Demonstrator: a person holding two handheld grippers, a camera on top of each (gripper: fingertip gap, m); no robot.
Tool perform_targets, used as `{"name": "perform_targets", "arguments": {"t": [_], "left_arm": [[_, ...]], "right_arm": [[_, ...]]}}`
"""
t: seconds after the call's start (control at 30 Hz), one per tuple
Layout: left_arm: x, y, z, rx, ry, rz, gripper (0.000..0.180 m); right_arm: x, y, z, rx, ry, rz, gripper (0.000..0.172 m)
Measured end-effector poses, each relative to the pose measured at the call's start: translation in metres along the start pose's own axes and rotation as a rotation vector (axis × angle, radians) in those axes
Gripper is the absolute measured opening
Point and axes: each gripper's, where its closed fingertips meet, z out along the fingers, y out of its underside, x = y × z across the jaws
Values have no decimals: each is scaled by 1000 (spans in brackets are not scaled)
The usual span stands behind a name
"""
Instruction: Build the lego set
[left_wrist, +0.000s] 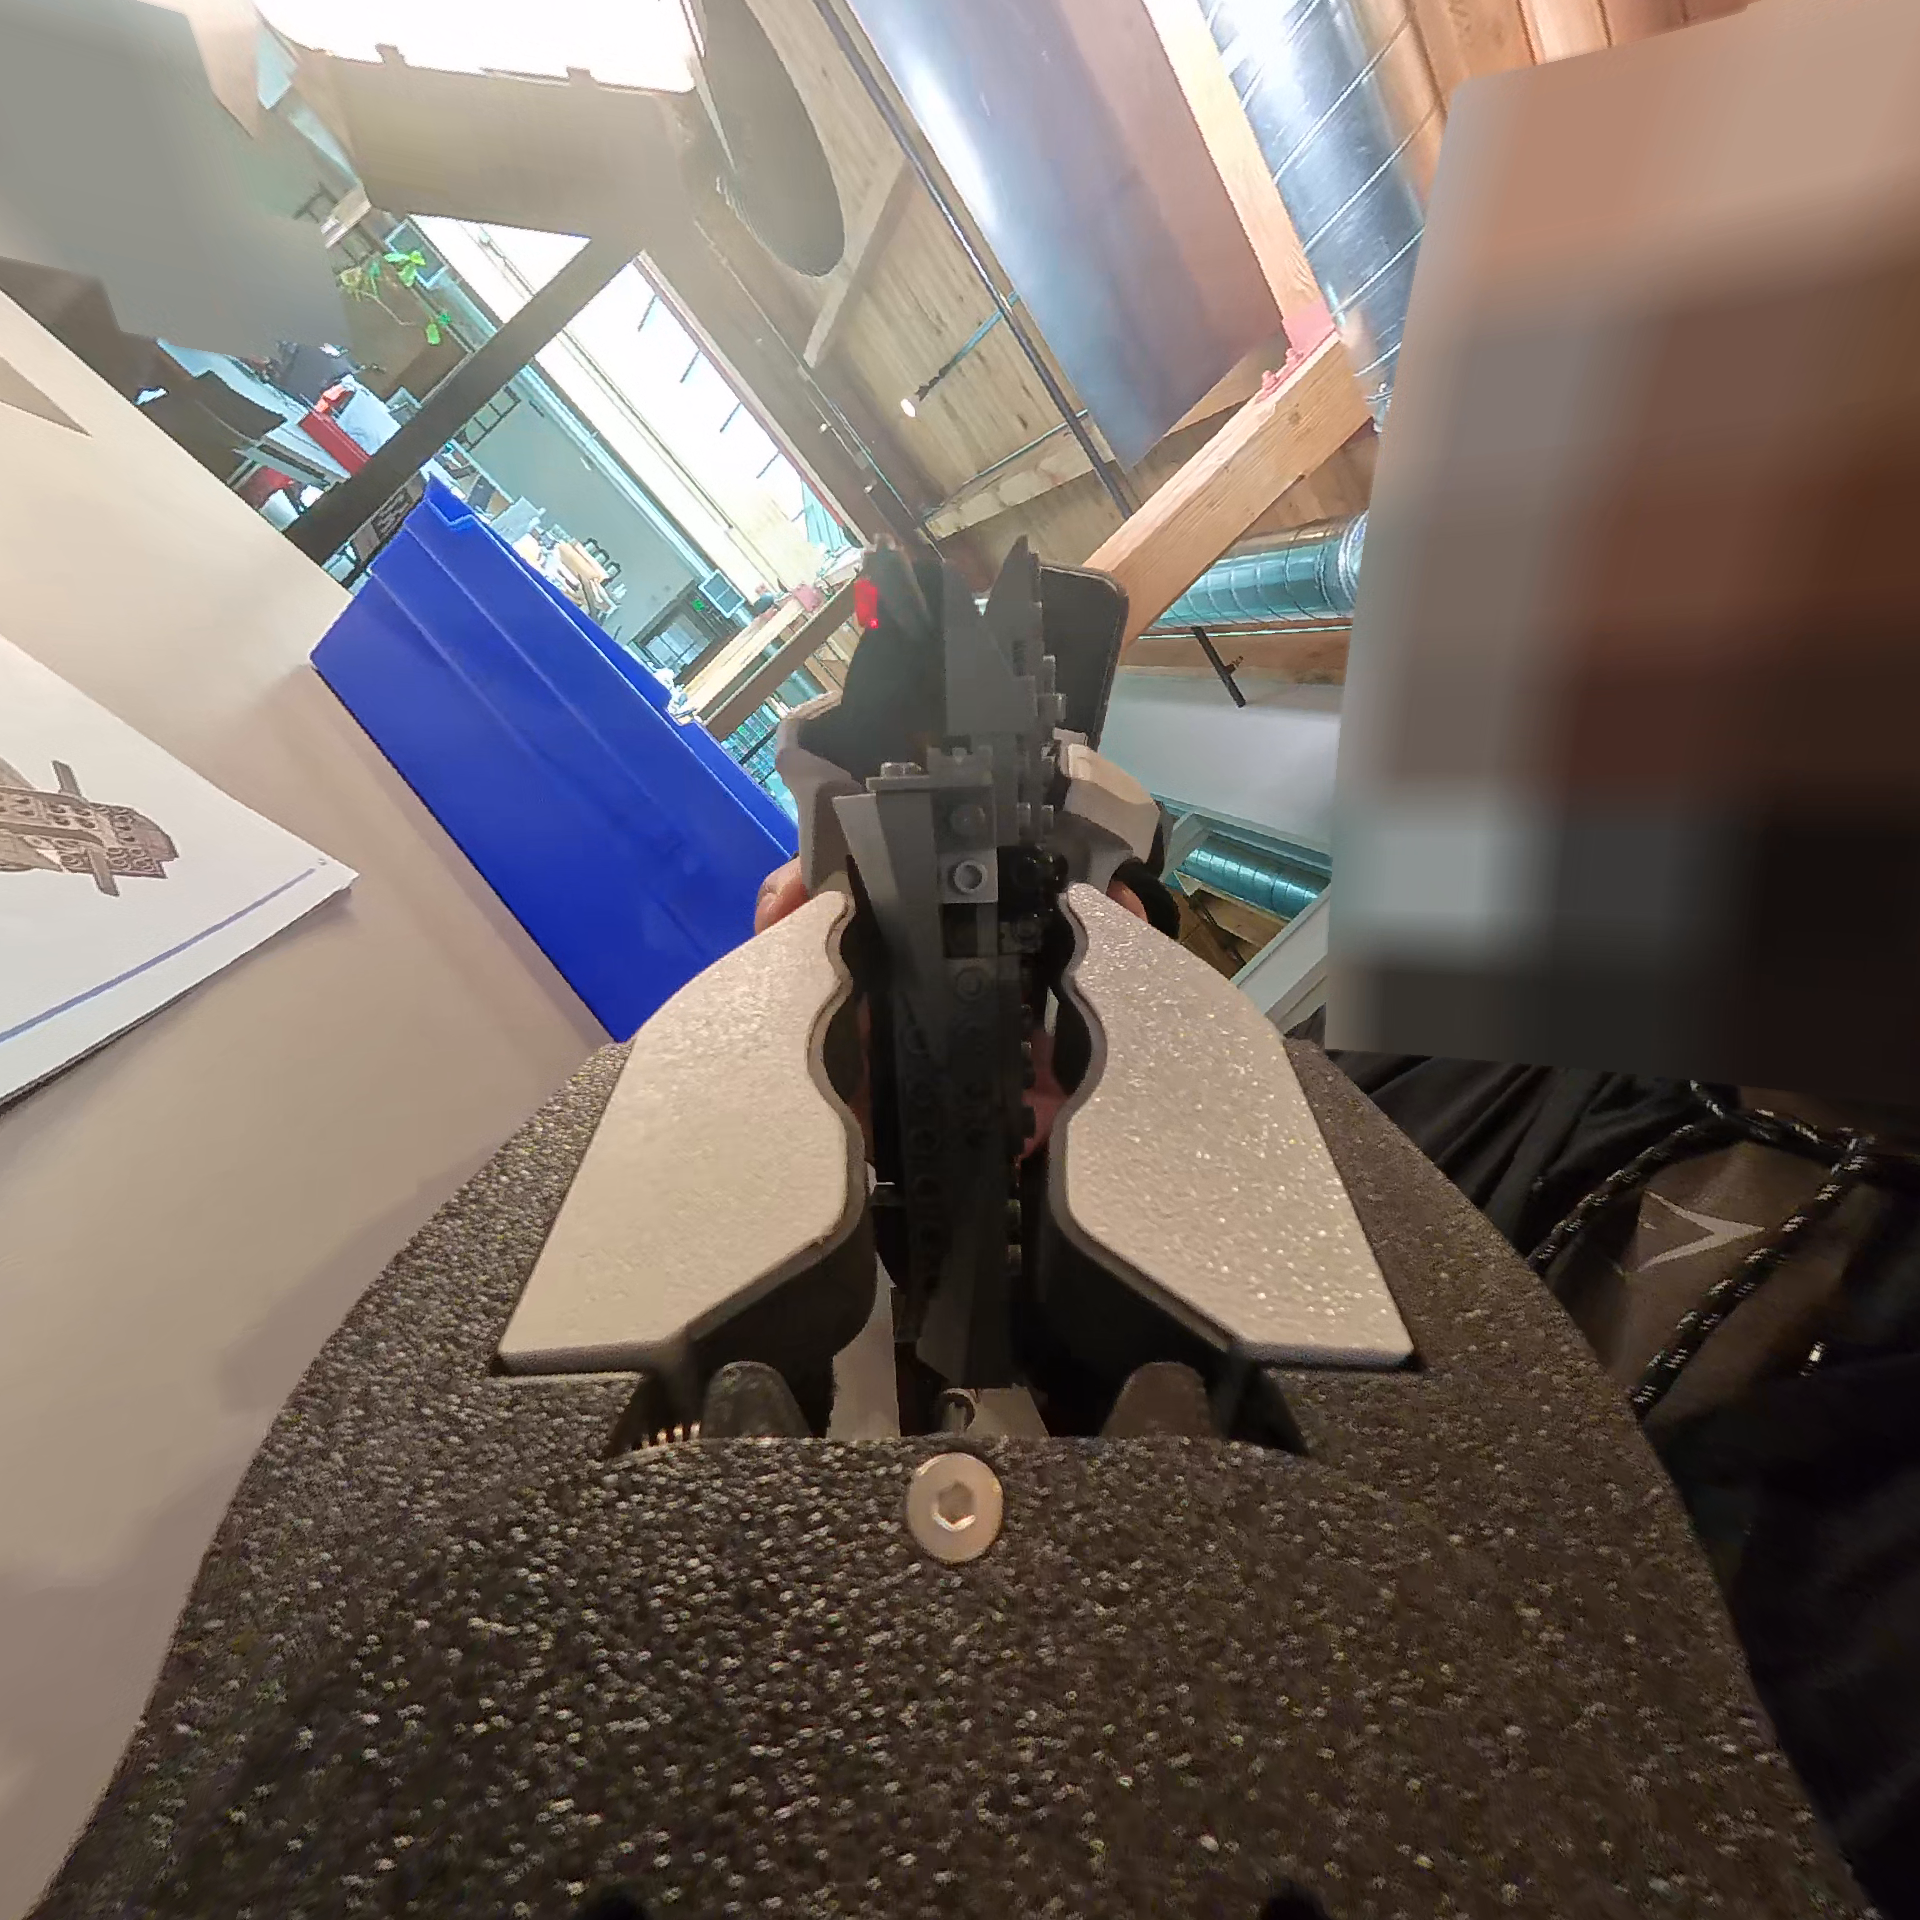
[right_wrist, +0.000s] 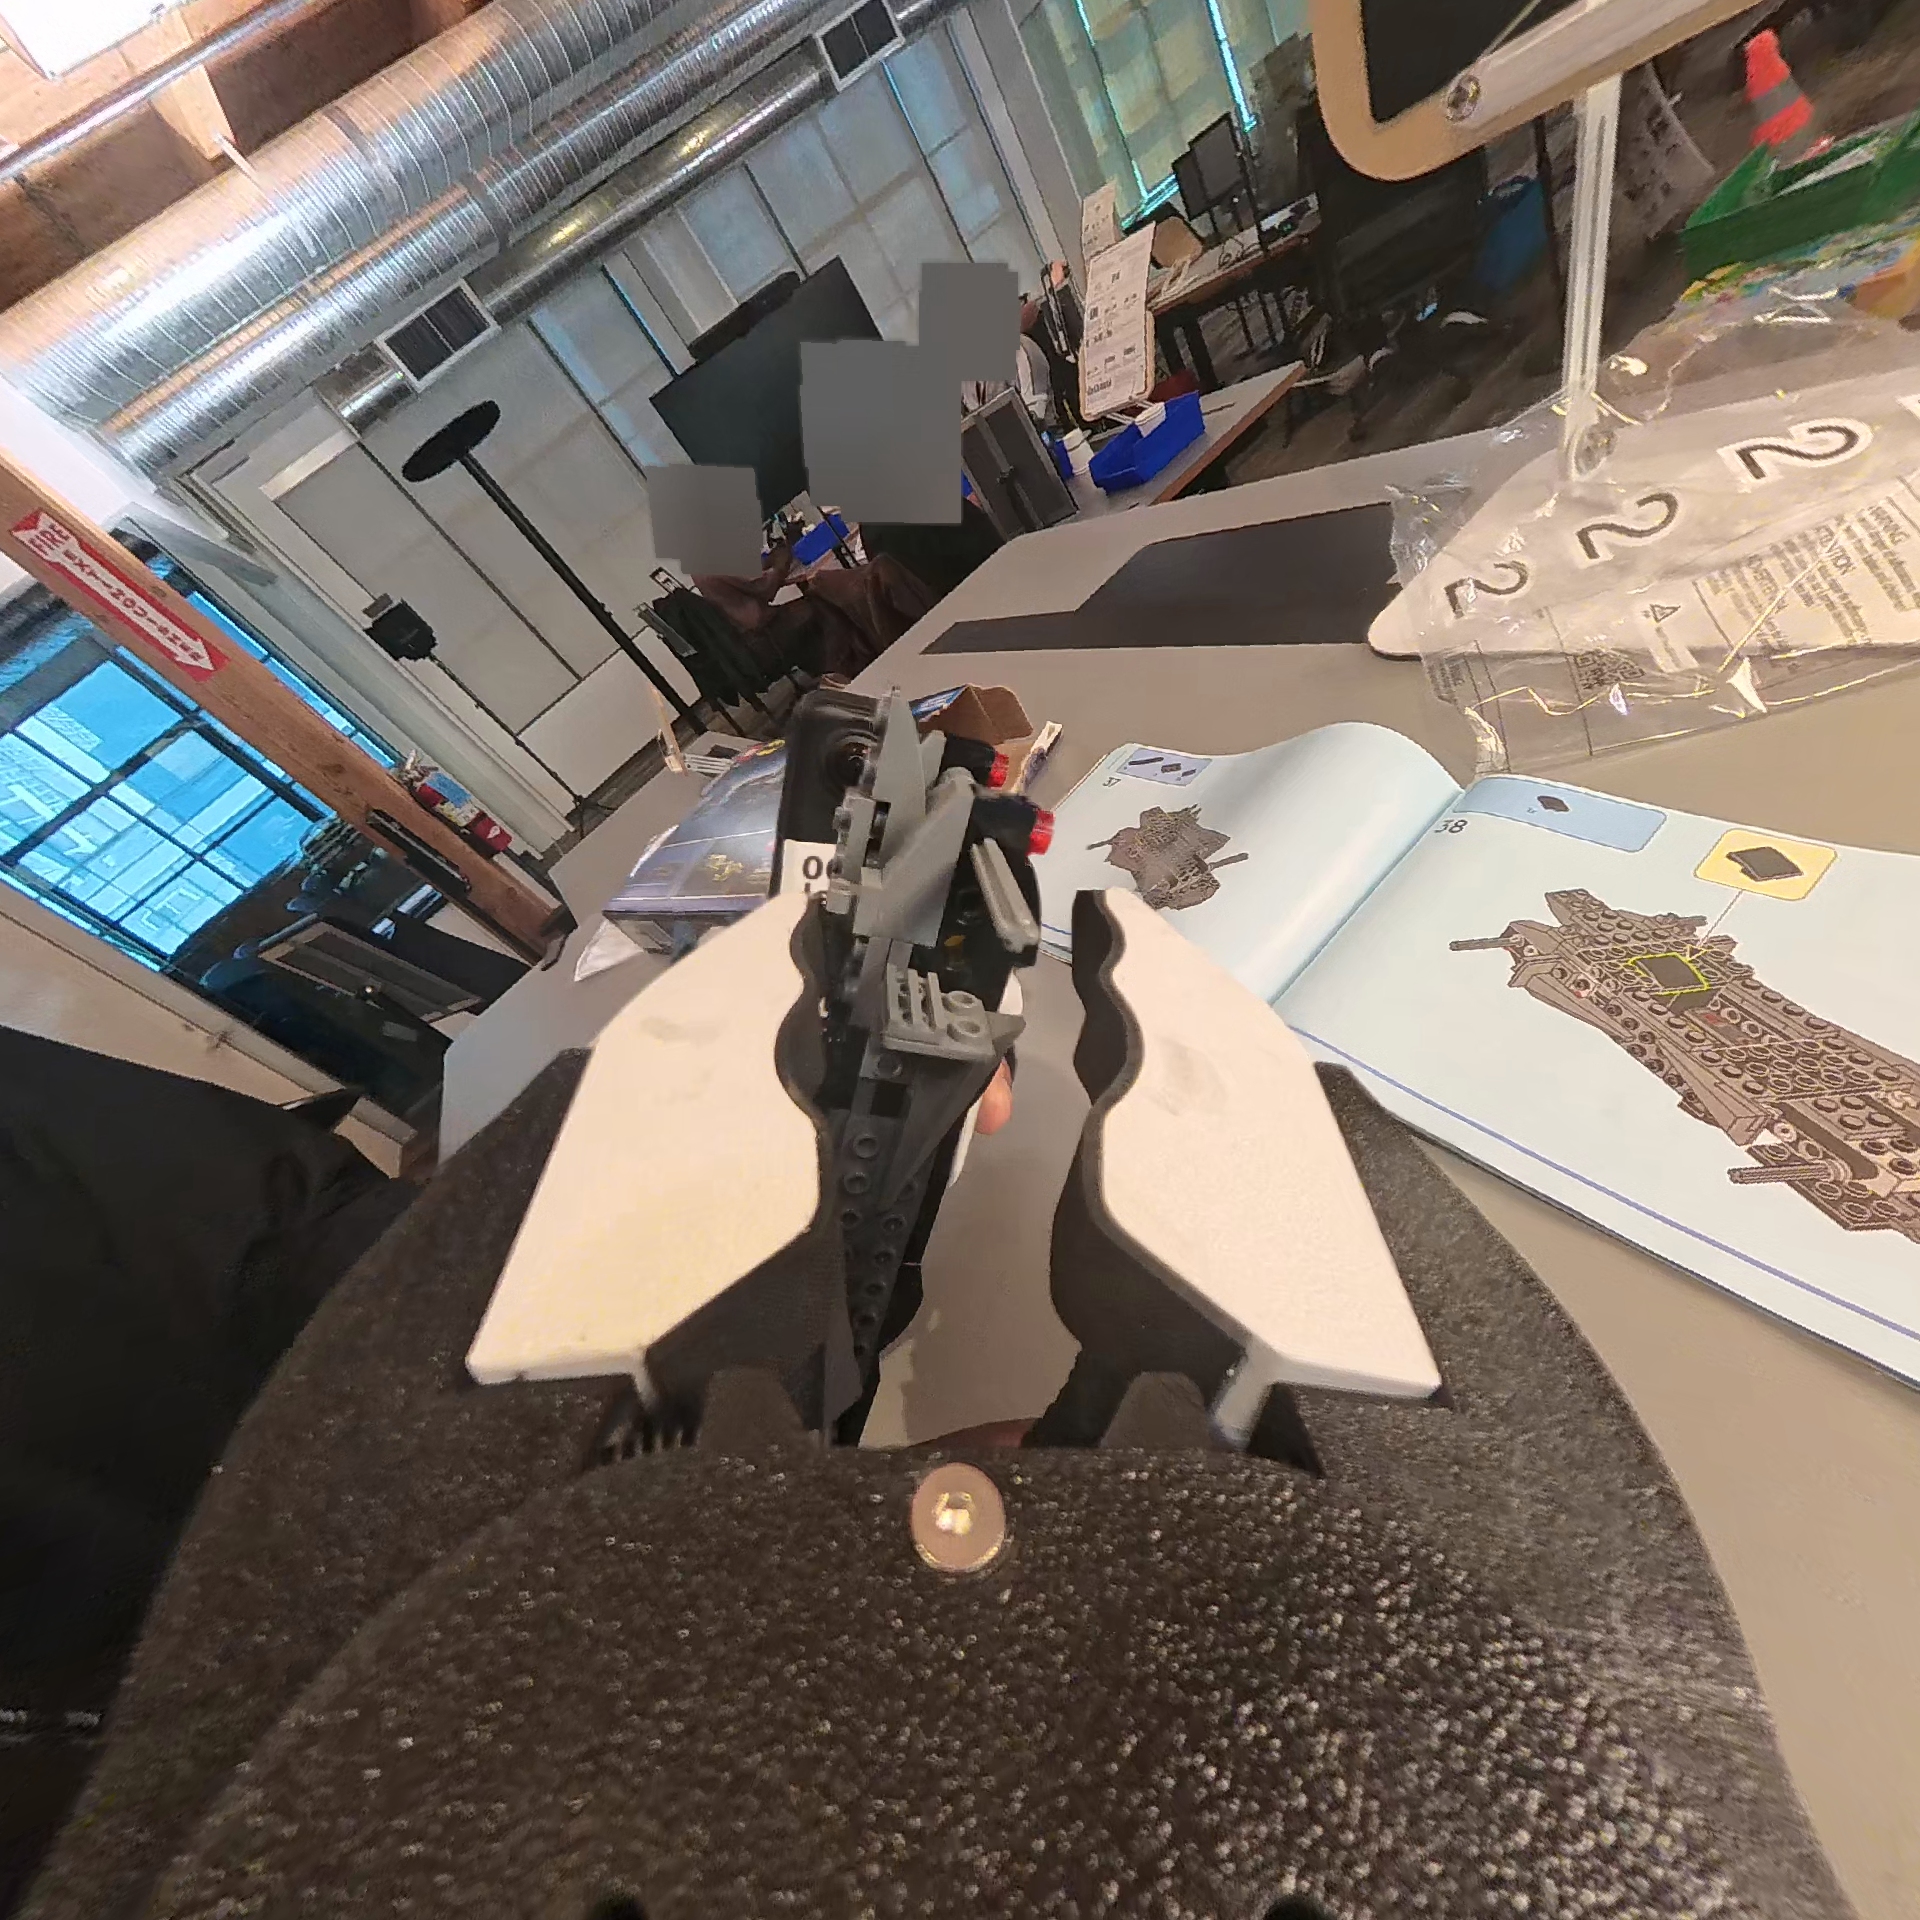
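Note:
A grey brick model (left_wrist: 966, 790) with black parts and red tips stands between my two grippers, which face each other. My left gripper (left_wrist: 961, 914) is shut on it, with both pads pressed on its sides. In the right wrist view the same model (right_wrist: 904, 883) lies between the fingers of my right gripper (right_wrist: 935, 925), close to the left finger. A clear gap is left to the right finger (right_wrist: 1174, 997), so the right gripper is open. The right gripper's grey fingers (left_wrist: 1112, 810) show beyond the model in the left wrist view. The left gripper's black body (right_wrist: 821, 769) shows behind it in the right wrist view.
An open instruction booklet (right_wrist: 1558, 987) lies on the grey table to the right and also shows in the left wrist view (left_wrist: 125, 831). A blue bin (left_wrist: 540, 748) stands behind. A clear plastic bag (right_wrist: 1662, 540) and a dark box (right_wrist: 696, 862) lie farther off. A person's dark clothing (left_wrist: 1662, 1247) is close. Left and right tips are no more than a few centimetres apart.

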Motion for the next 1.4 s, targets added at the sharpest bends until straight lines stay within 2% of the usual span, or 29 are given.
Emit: {"name": "perform_targets", "arguments": {"t": [0.37, 1.4], "left_arm": [[4, 2, 1, -14, 29, 5, 34], [3, 2, -1, -41, -18, 57, 33]], "right_arm": [[-7, -1, -3, -12, 25, -76, 39], [-7, 0, -3, 25, -1, -72, 37]]}}
